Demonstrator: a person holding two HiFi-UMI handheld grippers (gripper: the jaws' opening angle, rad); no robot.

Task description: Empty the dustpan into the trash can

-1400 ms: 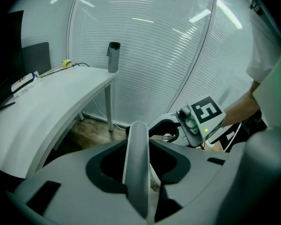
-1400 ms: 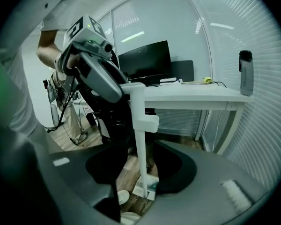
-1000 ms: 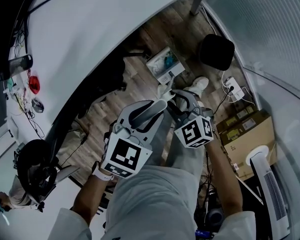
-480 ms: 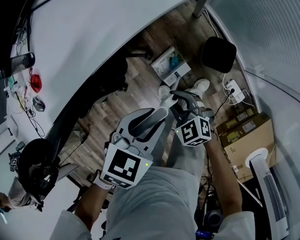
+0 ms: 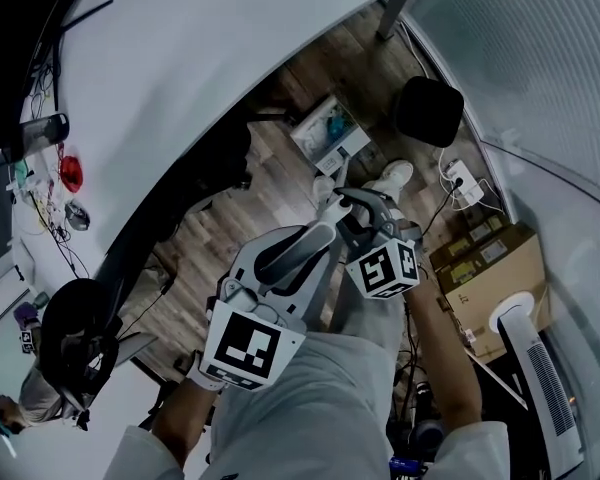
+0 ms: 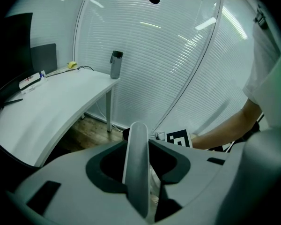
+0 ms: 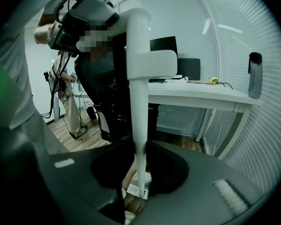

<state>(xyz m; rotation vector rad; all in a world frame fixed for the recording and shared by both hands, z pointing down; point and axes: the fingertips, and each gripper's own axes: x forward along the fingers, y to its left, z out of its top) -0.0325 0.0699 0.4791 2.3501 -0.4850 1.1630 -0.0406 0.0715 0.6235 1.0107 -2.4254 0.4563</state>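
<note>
A white dustpan (image 5: 330, 131) with scraps in it lies on the wooden floor, left of a black round trash can (image 5: 432, 108). A pale handle (image 6: 136, 168) stands upright between the jaws of my left gripper (image 5: 325, 226), which is shut on it. My right gripper (image 5: 343, 201) has just been closing on a white handle (image 7: 139, 125), and its jaws now hold it. A white block (image 7: 154, 62) juts from that handle higher up. I cannot tell whether both grippers hold the same handle. The dustpan (image 7: 136, 187) shows below the right jaws.
A curved white desk (image 5: 180, 88) runs along the left, with a bottle (image 6: 115, 64) on it. A cardboard box (image 5: 490, 268), a power strip (image 5: 463, 180) and a white appliance (image 5: 540, 368) stand at the right. A black chair (image 5: 75, 333) is at lower left.
The left gripper has risen a little toward the head camera, so its marker cube looks larger and lower. The right gripper has stayed in place on the white handle.
</note>
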